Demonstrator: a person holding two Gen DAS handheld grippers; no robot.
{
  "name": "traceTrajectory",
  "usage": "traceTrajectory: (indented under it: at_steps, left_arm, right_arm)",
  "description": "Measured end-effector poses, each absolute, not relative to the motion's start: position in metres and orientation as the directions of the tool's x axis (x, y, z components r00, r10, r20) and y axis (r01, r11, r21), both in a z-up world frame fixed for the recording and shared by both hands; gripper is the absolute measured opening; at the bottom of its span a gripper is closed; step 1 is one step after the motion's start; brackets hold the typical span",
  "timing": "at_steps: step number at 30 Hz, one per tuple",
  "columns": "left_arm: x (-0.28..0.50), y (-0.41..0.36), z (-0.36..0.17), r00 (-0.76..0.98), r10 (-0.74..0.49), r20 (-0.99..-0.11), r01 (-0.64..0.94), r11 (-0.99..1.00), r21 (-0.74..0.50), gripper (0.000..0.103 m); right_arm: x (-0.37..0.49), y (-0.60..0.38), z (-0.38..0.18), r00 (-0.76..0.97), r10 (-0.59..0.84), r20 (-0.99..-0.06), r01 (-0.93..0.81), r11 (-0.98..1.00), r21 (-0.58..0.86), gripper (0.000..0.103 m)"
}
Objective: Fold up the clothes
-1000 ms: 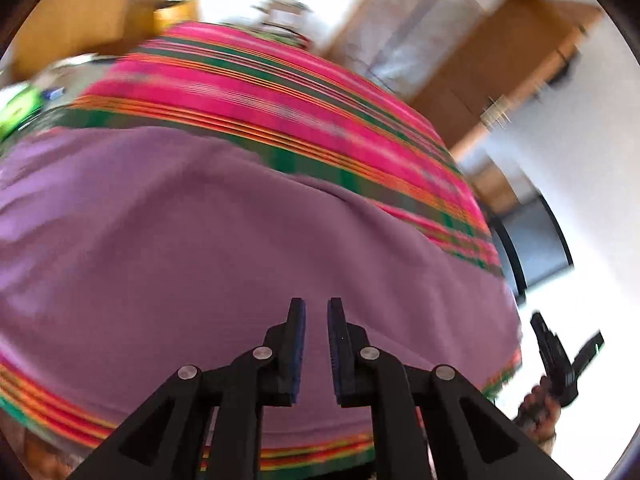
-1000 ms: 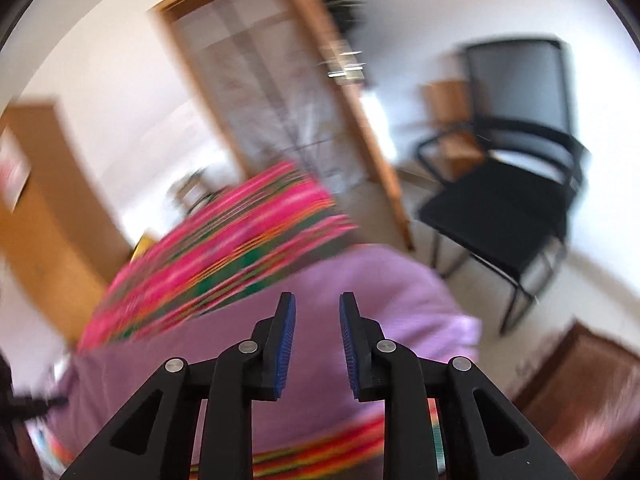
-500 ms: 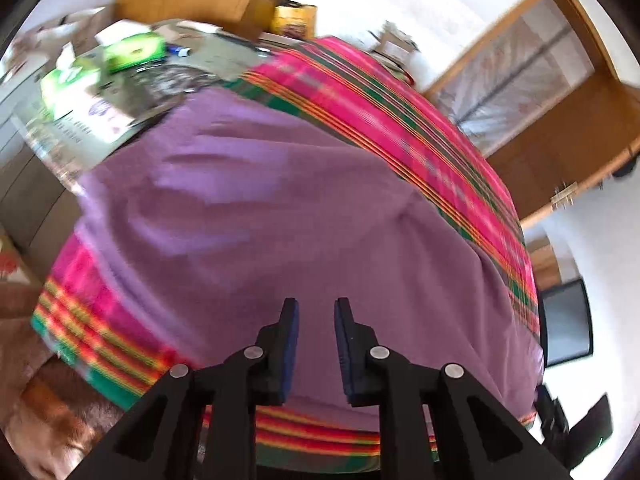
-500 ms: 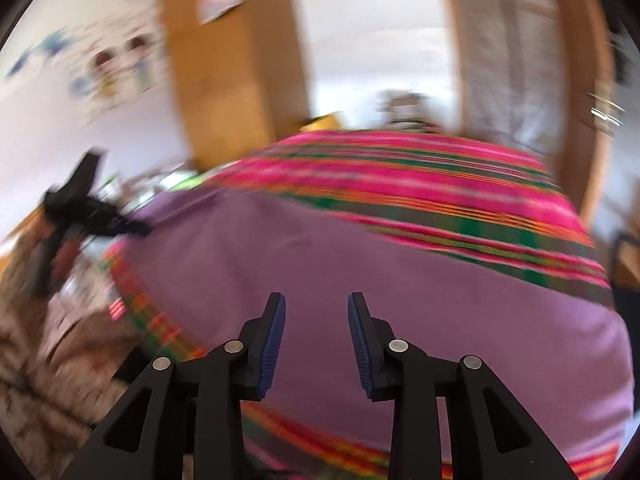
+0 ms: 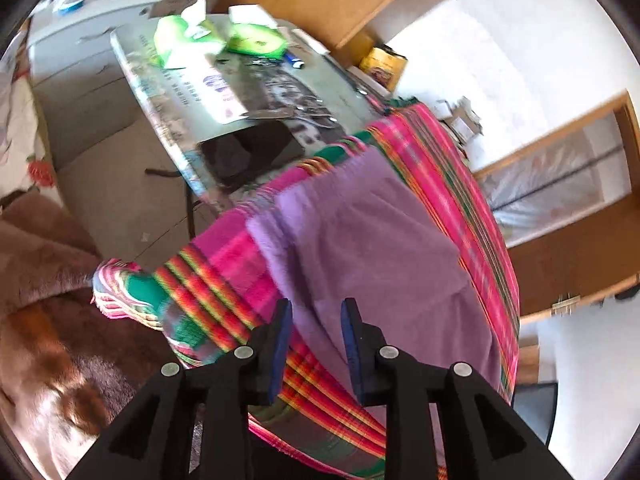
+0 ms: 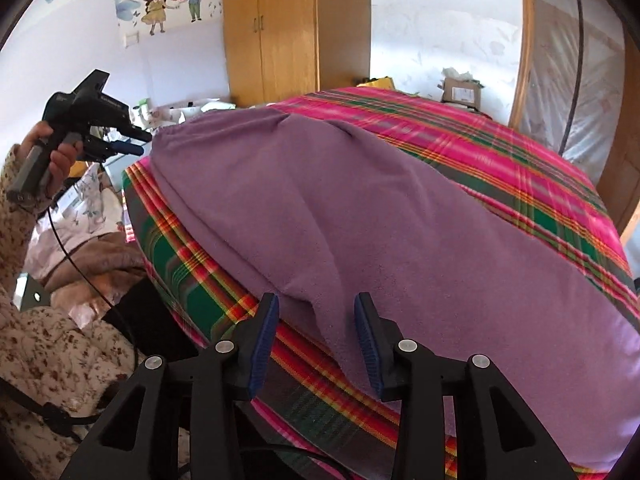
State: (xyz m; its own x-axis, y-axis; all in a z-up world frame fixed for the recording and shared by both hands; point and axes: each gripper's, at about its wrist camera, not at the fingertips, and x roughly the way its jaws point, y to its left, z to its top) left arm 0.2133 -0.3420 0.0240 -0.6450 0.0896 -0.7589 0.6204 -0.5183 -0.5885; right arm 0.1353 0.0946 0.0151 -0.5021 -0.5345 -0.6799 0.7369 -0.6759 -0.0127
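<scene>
Purple cloth (image 6: 360, 216) lies spread over the striped cover (image 6: 520, 148) of the counter, one corner near the right tongs (image 6: 316, 336). Both tongs have opened wider than a moment ago; the left tongs (image 5: 316, 340) now face the cloth's left edge. Neither holds anything. Probably they prepare to grasp edges.

light: bright daylight, soft shadows | glare: far white wall (image 5: 500, 52) blown out in left view | blur: left view smeared, worst on striped pink-green cloth (image 5: 224, 280) and brown fuzzy blanket (image 5: 48, 340); right view sharp, purple fleece garment (image 6: 360, 216) crisp | distortion: strong fisheye bend, dark rim at corners
</scene>
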Motion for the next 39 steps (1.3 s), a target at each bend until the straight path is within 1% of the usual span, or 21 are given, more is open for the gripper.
traceTrajectory:
  at_steps: [3,6,11,20,22,23,25,26,27,33,35,39]
  left_arm:
    - [0.214,-0.353,0.015,-0.665,0.117,-0.737,0.627,-0.448,-0.637,0.026]
    - [0.211,-0.355,0.013,-0.660,0.122,-0.741,0.630,-0.447,-0.635,0.026]
    - [0.205,-0.359,0.010,-0.657,0.133,-0.742,0.638,-0.426,-0.642,0.026]
    - [0.193,-0.353,0.006,-0.653,0.148,-0.743,0.626,-0.446,-0.640,0.026]
    - [0.191,-0.353,0.006,-0.656,0.150,-0.740,0.624,-0.443,-0.643,0.026]
    - [0.190,-0.353,0.007,-0.659,0.149,-0.737,0.620,-0.447,-0.645,0.026]
    - [0.189,-0.354,0.006,-0.669,0.147,-0.729,0.614,-0.443,-0.653,0.021]
    - [0.189,-0.354,0.005,-0.673,0.144,-0.725,0.612,-0.442,-0.656,0.012]
    - [0.190,-0.356,0.005,-0.678,0.143,-0.721,0.611,-0.435,-0.661,0.005]
    - [0.200,-0.361,0.009,-0.729,0.132,-0.672,0.577,-0.408,-0.707,0.004]
    - [0.203,-0.362,0.009,-0.728,0.131,-0.673,0.579,-0.406,-0.707,0.004]
    - [0.206,-0.366,0.001,-0.718,0.138,-0.682,0.593,-0.392,-0.703,0.004]
  right_arm:
    - [0.134,0.097,0.017,-0.500,-0.543,-0.674,0.729,-0.685,0.011,0.041]
    - [0.131,0.101,0.021,-0.498,-0.553,-0.668,0.716,-0.697,0.043,0.040]
    - [0.129,0.106,0.025,-0.524,-0.532,-0.665,0.690,-0.723,0.035,0.039]
    - [0.137,0.090,0.020,-0.577,-0.439,-0.688,0.682,-0.722,-0.112,0.037]
    - [0.138,0.087,0.019,-0.589,-0.417,-0.692,0.680,-0.719,-0.145,0.023]
    - [0.138,0.085,0.019,-0.592,-0.415,-0.691,0.678,-0.720,-0.148,0.015]
    - [0.139,0.084,0.019,-0.603,-0.409,-0.685,0.673,-0.722,-0.162,0.011]
    - [0.140,0.084,0.020,-0.614,-0.402,-0.679,0.669,-0.722,-0.178,0.008]
    - [0.141,0.083,0.021,-0.624,-0.395,-0.674,0.665,-0.721,-0.193,0.006]
    - [0.158,0.086,0.051,-0.693,-0.396,-0.602,0.652,-0.700,-0.292,0.005]
    - [0.162,0.088,0.054,-0.690,-0.397,-0.605,0.659,-0.690,-0.300,0.005]
    - [0.164,0.084,0.033,-0.636,-0.374,-0.674,0.699,-0.651,-0.298,0.005]
